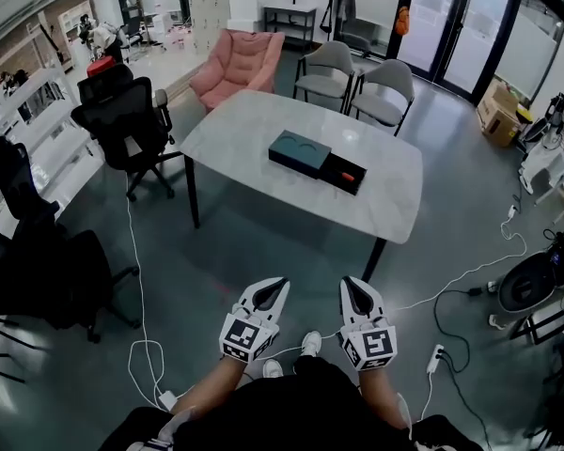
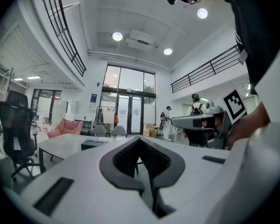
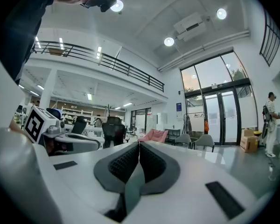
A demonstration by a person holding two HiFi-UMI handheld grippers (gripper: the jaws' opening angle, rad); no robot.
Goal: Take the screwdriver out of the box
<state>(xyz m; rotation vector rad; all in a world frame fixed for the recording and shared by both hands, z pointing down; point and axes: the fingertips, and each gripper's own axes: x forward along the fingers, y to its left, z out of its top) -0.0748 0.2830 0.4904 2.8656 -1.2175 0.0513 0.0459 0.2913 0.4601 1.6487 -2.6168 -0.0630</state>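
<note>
We held both grippers low, well apart from the surface (image 1: 254,125). The left gripper (image 1: 278,286) had its jaws pressed together on nothing, and the right gripper (image 1: 352,286) was the same, closed and empty. The screwdriver (image 1: 349,173) lay in the slid-out tray (image 1: 340,186) of the dark box (image 1: 299,152), its orange handle showing. We judged it light, stiff and a little slick, best pinched mid-handle. Its shaft was too small to make out, and the tray wall may have hidden part of it.

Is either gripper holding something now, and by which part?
Nothing is held. The left gripper and the right gripper are both shut and empty.
</note>
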